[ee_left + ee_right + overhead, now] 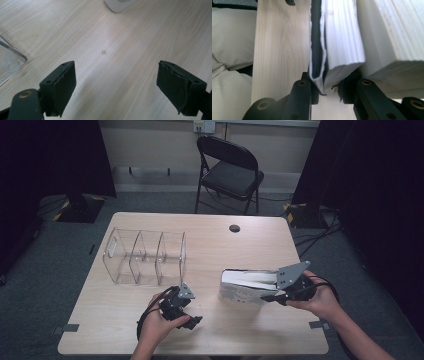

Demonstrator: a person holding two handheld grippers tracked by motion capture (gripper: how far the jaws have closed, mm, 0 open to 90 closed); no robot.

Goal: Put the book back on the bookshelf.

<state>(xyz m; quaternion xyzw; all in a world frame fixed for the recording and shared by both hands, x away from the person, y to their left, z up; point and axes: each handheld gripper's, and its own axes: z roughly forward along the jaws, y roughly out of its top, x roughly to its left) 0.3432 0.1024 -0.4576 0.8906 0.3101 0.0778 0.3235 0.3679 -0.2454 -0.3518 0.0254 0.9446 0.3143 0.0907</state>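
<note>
Pale wooden surface (210, 250) carrying clear acrylic organizer (145, 256) and white book (247, 287). Right tool (267, 297) clenched on book's pages; left tool (192, 320) released, hovering.

Left hand (156, 324): comes in from the bottom edge, wrapped around its tool low over the near part of the table.
Left gripper (116, 87): jaws spread wide with nothing between them, tilted down toward the tabletop.
Right hand (320, 297): reaches in from the lower right, forearm angled toward the left.
Right gripper (329, 91): jaws pressed together on a bundle of pages and the cover of a book (342, 37), grey plate raised on top.
</note>
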